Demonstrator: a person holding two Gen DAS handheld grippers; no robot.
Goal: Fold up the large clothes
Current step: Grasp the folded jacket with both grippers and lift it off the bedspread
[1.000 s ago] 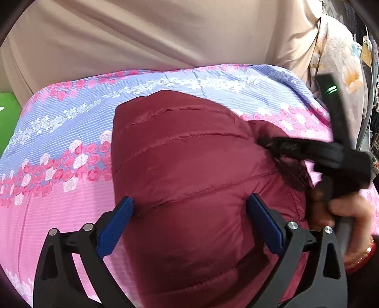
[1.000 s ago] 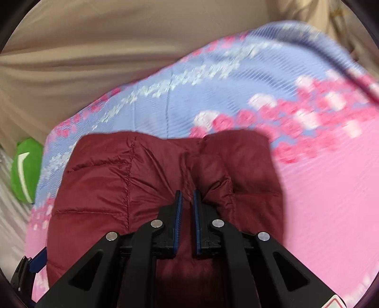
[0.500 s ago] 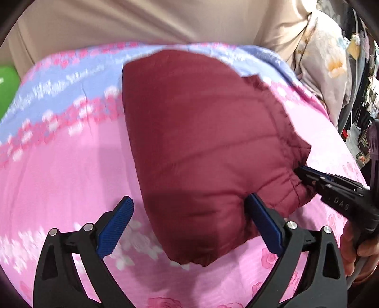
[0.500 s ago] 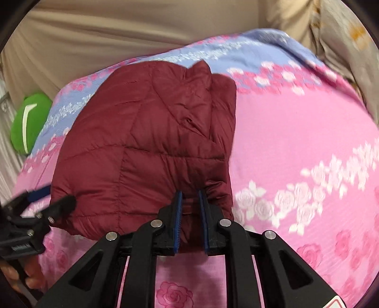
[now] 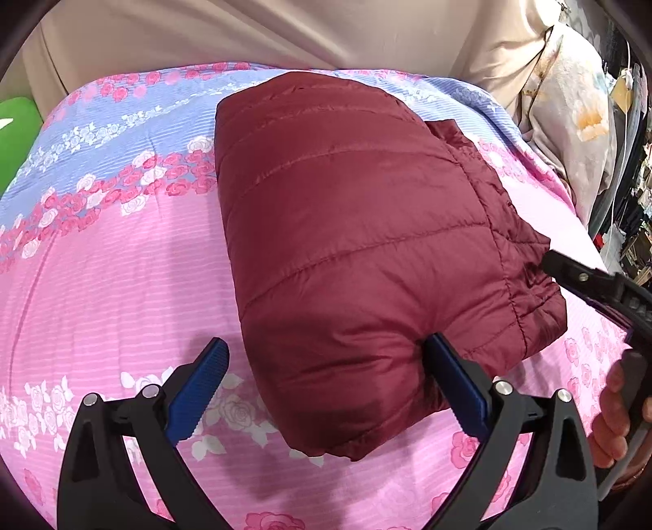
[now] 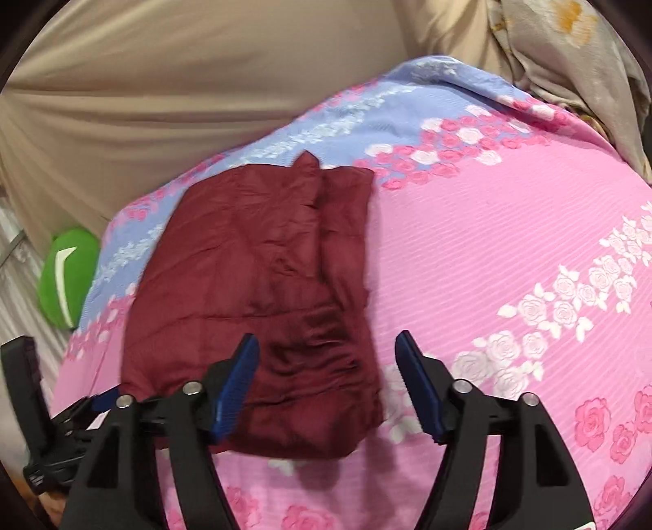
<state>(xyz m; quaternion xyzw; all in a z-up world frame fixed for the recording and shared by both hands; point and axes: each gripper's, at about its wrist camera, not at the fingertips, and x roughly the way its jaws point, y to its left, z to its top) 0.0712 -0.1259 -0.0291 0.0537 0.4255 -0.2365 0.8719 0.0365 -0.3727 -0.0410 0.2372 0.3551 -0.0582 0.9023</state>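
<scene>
- Maroon quilted jacket (image 5: 366,244), folded into a thick oblong bundle, lying on the pink and blue flowered bedspread (image 5: 102,265).
- Long axis running away from both cameras, toward the beige sheet (image 5: 244,32) at the far side; near short end just ahead of the fingers.
- Left gripper (image 5: 330,391) spread wide, holding nothing; its right-hand finger touching the near corner of the bundle, its left-hand finger over bare bedspread.
- Right gripper (image 6: 326,383) also spread wide and empty, hanging over the near right corner of the jacket (image 6: 265,305); height above the cloth hard to judge.
- Bundle lying ahead and slightly left of the right gripper, ahead and slightly right of the left.
- Left one judged nearer, already in contact.
- Fold looking nearly finished; probably only tidying or a last halving along that long axis left.
</scene>
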